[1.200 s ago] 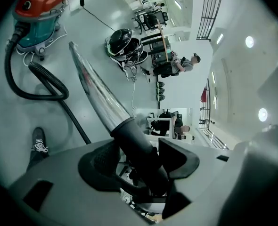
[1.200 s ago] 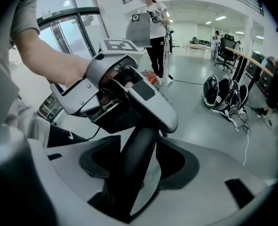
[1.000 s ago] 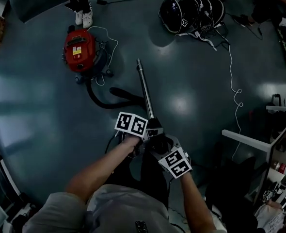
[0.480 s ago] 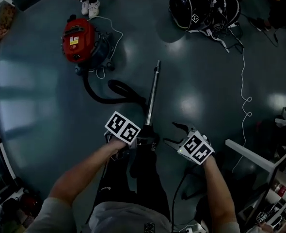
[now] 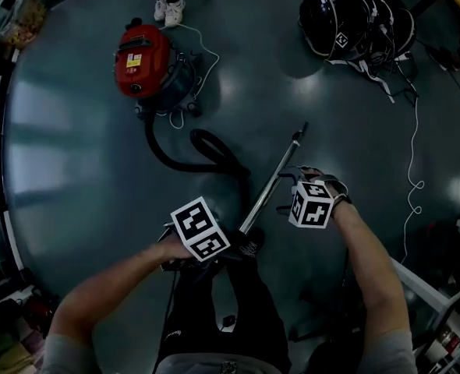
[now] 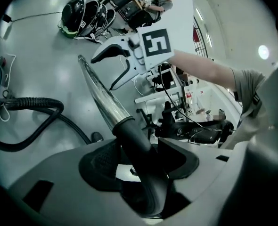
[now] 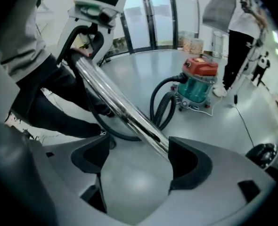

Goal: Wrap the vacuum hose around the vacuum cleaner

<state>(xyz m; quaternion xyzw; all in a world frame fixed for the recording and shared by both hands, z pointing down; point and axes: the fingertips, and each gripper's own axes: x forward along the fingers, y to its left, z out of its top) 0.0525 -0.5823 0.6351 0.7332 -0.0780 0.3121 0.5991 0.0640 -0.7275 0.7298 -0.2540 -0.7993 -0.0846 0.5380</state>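
The red-topped vacuum cleaner [image 5: 140, 61] [image 7: 198, 79] stands on the floor at the far left. Its black hose [image 5: 185, 159] [image 7: 161, 103] curves across the floor to a metal wand [image 5: 275, 184] [image 6: 97, 89] [image 7: 125, 112]. My left gripper [image 5: 228, 246] [image 6: 139, 149] is shut on the wand's black handle [image 6: 135, 147]. My right gripper [image 5: 286, 192] [image 7: 139, 161] sits higher up the wand. Its jaws are opening, and the tube runs between them close to the right-hand pad without being pressed.
A pile of black helmets [image 5: 355, 18] lies at the far right, with a white cable [image 5: 410, 170] trailing from it. A person's white shoes [image 5: 168, 8] stand behind the vacuum, and a thin white cord [image 5: 205, 53] loops beside it. Shelving and clutter [image 5: 448, 318] fill the right edge.
My right gripper has left the handle beside the left one, moved up along the wand, and its jaws now stand wider. The wand's far end has swung to the right.
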